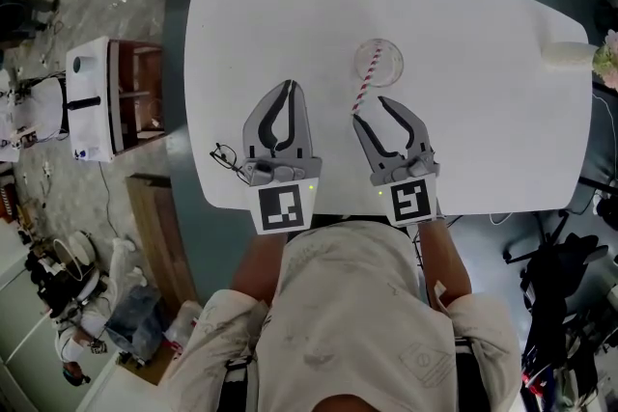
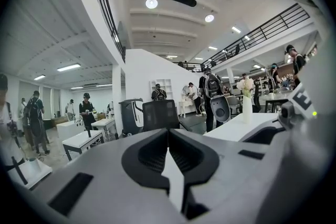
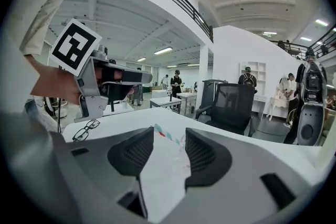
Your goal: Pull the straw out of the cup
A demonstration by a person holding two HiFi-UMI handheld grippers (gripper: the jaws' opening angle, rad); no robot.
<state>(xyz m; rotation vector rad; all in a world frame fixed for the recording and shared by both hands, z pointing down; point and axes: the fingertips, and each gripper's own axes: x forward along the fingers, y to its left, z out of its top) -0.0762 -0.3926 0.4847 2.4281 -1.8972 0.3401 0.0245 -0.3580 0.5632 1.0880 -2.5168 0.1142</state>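
Right gripper [image 1: 369, 109] is hovering wide open at the striped straw's [image 1: 365, 84] end, clear cup [image 1: 391, 63] just beyond; left gripper [image 1: 287, 88] is sitting pinched shut.

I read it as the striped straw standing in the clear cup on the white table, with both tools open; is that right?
Not quite: only the right tool is open. The left tool is shut and empty; the left gripper view shows its jaws meeting at the tips. The striped straw does stand in the clear cup on the white table.
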